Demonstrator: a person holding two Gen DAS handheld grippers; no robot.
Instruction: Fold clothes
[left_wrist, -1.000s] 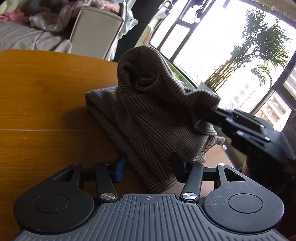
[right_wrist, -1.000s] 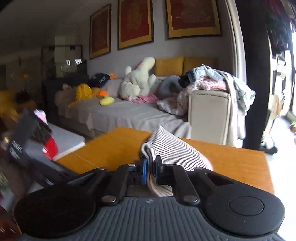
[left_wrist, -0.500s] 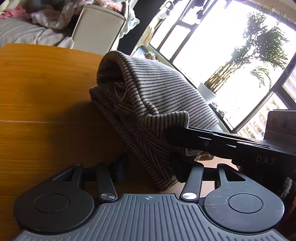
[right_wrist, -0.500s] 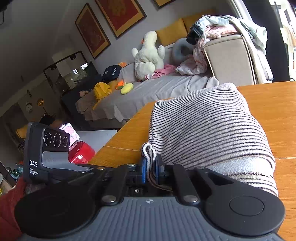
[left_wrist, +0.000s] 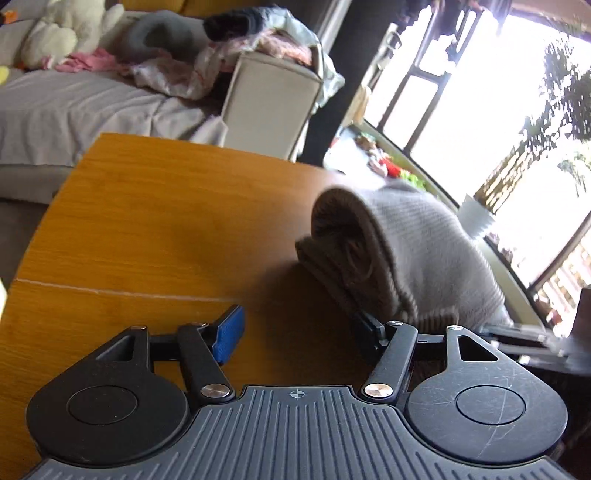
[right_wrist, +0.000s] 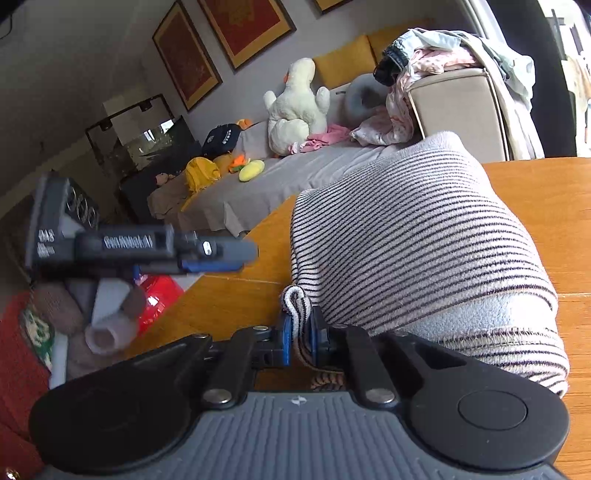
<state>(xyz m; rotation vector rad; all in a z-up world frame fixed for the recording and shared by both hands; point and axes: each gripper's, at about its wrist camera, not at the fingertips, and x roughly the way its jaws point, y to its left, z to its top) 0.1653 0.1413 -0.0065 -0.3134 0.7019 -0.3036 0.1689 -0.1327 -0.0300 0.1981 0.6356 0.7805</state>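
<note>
- Left wrist view has the left gripper (left_wrist: 299, 330) low over the wooden table (left_wrist: 147, 229), pointing across it toward the sofa (left_wrist: 74, 107), fingers spread wide with bare wood between them and nothing held.
- Its right finger (left_wrist: 369, 332) sits just beside the near edge of the striped sweater (left_wrist: 399, 251); whether it touches the cloth cannot be told.
- Right wrist view shows the right gripper (right_wrist: 300, 336) level with the table top, fingers pressed together on a folded hem of the sweater (right_wrist: 417, 236), the blue pads (right_wrist: 286, 339) squeezing the cloth.
- The left gripper (right_wrist: 221, 254) also appears there, blurred, off the table's left side, held by a hand (right_wrist: 107, 321) in a glove.
- Counted: one sweater, one table, two grippers.
- The sweater lies bundled on the table's right part, near the window (left_wrist: 517, 110) side, folded over itself in a rounded hump.
- Its long axis runs from the right gripper away toward the sofa; the rolled open end faces the left gripper's side.
- One white plush toy (right_wrist: 295, 107) sits on the sofa, and a heap of clothes (right_wrist: 443, 55) is piled on the sofa's arm.
</note>
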